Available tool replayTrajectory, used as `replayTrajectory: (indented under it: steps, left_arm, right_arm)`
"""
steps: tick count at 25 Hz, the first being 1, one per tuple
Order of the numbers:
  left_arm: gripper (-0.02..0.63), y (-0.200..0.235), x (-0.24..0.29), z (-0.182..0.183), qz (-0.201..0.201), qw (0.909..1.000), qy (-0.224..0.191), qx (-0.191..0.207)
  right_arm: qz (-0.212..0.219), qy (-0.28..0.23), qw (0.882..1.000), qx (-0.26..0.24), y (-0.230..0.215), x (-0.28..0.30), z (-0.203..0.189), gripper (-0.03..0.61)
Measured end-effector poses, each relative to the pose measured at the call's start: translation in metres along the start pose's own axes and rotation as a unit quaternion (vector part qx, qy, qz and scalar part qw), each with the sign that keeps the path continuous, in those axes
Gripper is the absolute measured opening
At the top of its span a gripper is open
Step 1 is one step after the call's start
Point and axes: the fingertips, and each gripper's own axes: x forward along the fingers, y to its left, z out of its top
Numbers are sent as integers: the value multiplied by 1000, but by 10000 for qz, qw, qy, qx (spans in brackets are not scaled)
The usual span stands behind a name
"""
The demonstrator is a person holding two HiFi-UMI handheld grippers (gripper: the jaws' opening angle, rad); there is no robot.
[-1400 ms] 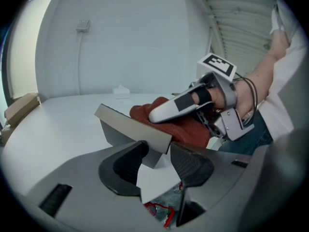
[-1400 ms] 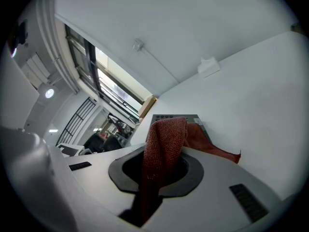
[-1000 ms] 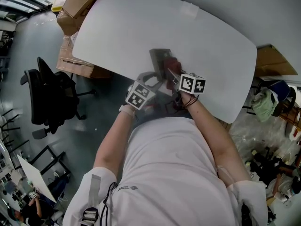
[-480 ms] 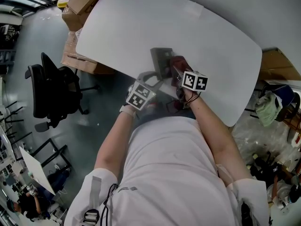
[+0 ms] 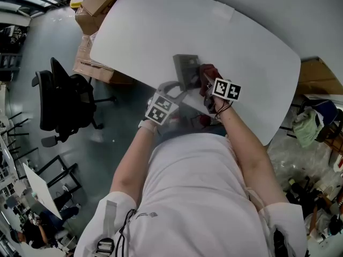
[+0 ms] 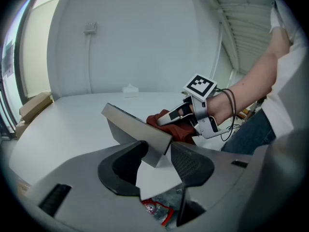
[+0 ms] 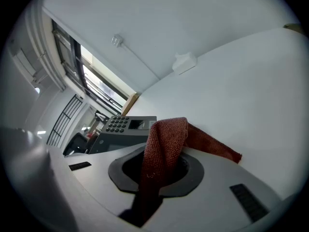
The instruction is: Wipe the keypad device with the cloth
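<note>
The grey keypad device (image 5: pixel 185 68) rests near the white table's front edge, its buttons and small screen facing the right gripper view (image 7: pixel 124 125). My left gripper (image 5: pixel 178 90) is shut on the device's near end (image 6: pixel 145 144), which sits wedged between the jaws. My right gripper (image 5: pixel 208 82) is shut on a dark red cloth (image 7: pixel 161 151); the cloth (image 5: pixel 208 73) lies just right of the device, bunched between the jaws with a tail on the table. In the left gripper view the cloth (image 6: pixel 176 129) shows behind the device under the right gripper (image 6: pixel 169 117).
The white oval table (image 5: pixel 161 25) spreads out beyond the device. Cardboard boxes (image 5: pixel 91 4) stand at its far left, and a black office chair (image 5: pixel 64 100) is on the floor to the left. A small white box (image 7: pixel 183 62) sits at the table's far edge.
My right gripper with the red cloth has shifted a little right and forward beside the device. The left gripper still holds the device in the same place.
</note>
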Motion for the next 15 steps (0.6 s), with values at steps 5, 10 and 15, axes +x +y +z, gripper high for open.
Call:
replayTrajectory:
  steps: [5,10,15]
  left_arm:
    - [181,1,-6,-5,-85,9999,52,-90]
    - [181,2,-22,-4,-54,9999,-94,-81]
    - [181,4,-25,9,-105,9995,-303,8]
  right_arm:
    - [-103,-126,9997,-162,3,-8,14,54]
    - [253,-338,9979,-485,41,-13,37,54]
    - [658,-343,9947,-716,83,-8,50,54]
